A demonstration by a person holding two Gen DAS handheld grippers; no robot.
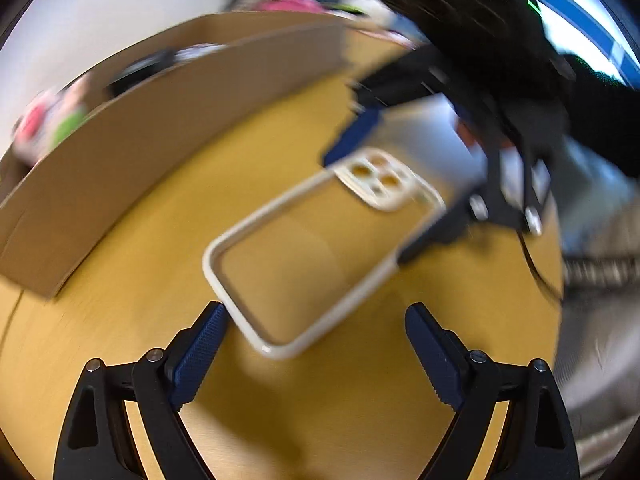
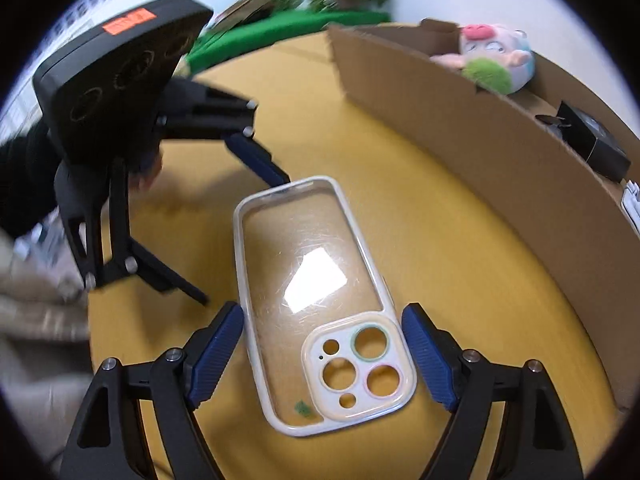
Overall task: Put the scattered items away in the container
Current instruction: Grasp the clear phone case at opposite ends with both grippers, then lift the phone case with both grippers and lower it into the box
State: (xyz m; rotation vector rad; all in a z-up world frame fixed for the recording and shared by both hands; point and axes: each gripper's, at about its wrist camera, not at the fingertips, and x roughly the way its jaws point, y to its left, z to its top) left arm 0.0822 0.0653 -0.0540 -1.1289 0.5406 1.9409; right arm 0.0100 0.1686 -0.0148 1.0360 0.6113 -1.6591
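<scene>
Lying flat on the counter (image 2: 460, 216), the phone case (image 2: 316, 300) sits between the right gripper's (image 2: 322, 354) spread fingers; left gripper (image 1: 316, 356) also spread; cardboard box (image 2: 480, 148) holds a plush toy (image 2: 494, 62).

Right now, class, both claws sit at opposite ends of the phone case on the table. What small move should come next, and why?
Probably close the right claw on the case. Its pads straddle the camera end and look open, the case lies flat on the table, and the left claw, also open, sits at the far end. A grip must come before any lift toward the box.

Opposed close wrist views, phone case (image 1: 320, 252) shared
</scene>
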